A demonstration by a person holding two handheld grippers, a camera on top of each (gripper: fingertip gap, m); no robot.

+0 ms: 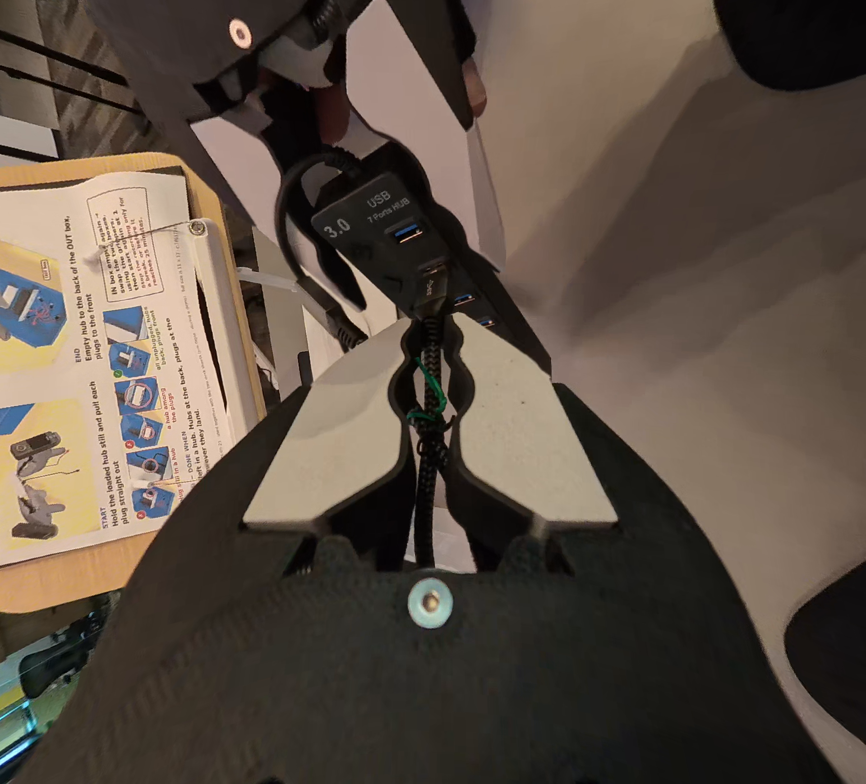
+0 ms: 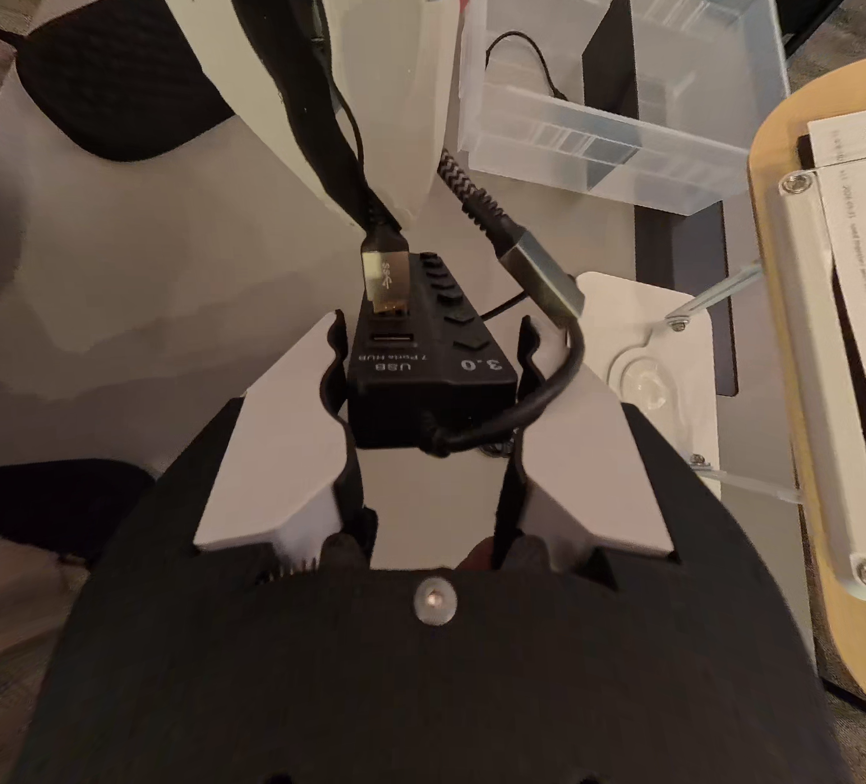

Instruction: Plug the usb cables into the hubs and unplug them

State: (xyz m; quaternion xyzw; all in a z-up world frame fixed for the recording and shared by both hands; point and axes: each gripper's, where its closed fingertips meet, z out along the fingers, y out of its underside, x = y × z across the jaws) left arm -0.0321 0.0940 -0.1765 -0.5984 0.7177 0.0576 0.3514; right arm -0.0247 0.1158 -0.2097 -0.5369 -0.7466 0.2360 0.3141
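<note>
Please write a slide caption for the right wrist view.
Right gripper holds the black USB hub while a braided cable's plug meets its port.

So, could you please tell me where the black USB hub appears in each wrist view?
Left wrist view: the black USB hub sits at centre, beyond the left tongs, clamped by the right tongs.
Right wrist view: hub at centre, between the right tongs.
Shared landmark: the plug at its port.

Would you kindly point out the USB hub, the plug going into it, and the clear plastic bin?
USB hub (image 2: 436,368): right wrist view, top face near its printed end.
Plug (image 2: 385,279): right wrist view, metal shell.
Clear plastic bin (image 2: 604,152): right wrist view, front wall.
</note>
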